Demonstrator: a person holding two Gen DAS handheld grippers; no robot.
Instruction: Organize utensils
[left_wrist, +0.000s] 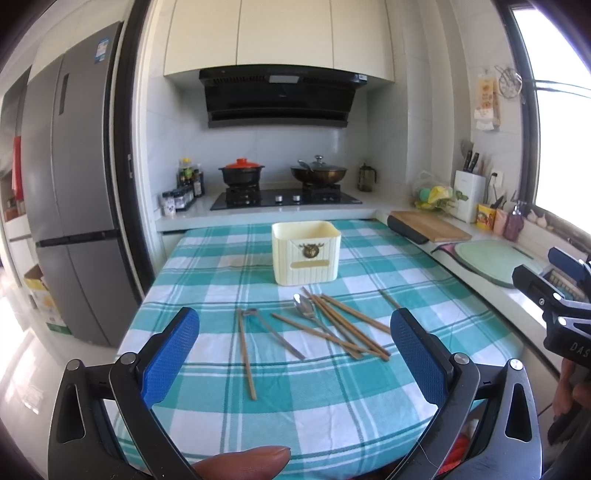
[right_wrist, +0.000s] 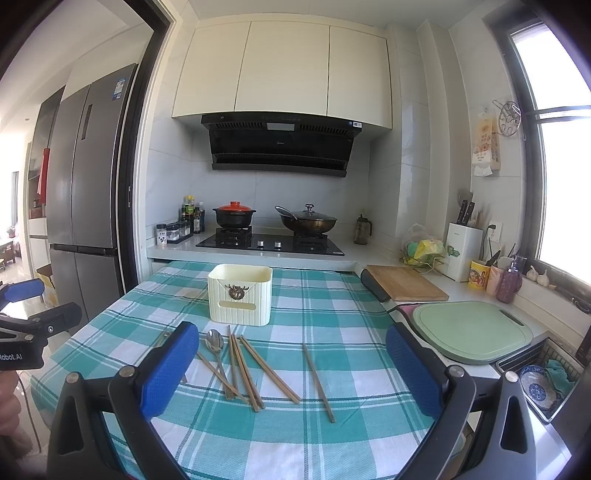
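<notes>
Nothing has been picked up yet: the wooden chopsticks (left_wrist: 343, 325) lie scattered in the middle of the left wrist view, several crossed in a loose heap with a steel spoon (left_wrist: 303, 305) among them, its bowl toward the holder. One chopstick (left_wrist: 246, 356) lies apart to the left, beside a slim metal utensil (left_wrist: 275, 334) whose kind I cannot tell, and another chopstick (right_wrist: 318, 382) sits alone right of the heap in the right wrist view. Just behind them, above centre, stands the cream utensil holder (left_wrist: 306, 253), a ribbed plastic box with rounded corners, open at the top, with a small bronze emblem on its front.

I judge this the opening step, the first pick. The sticks are thin, smooth and flat on cloth, so the next move calls for a low, careful pinch on a single one.

The left gripper (left_wrist: 293, 349) hangs over the near edge with its blue textured pads spread wide, holding nothing; the right gripper (right_wrist: 291, 362) is likewise spread and empty. All of it rests on a teal and white checked tablecloth (left_wrist: 295, 406), soft woven fabric.
</notes>
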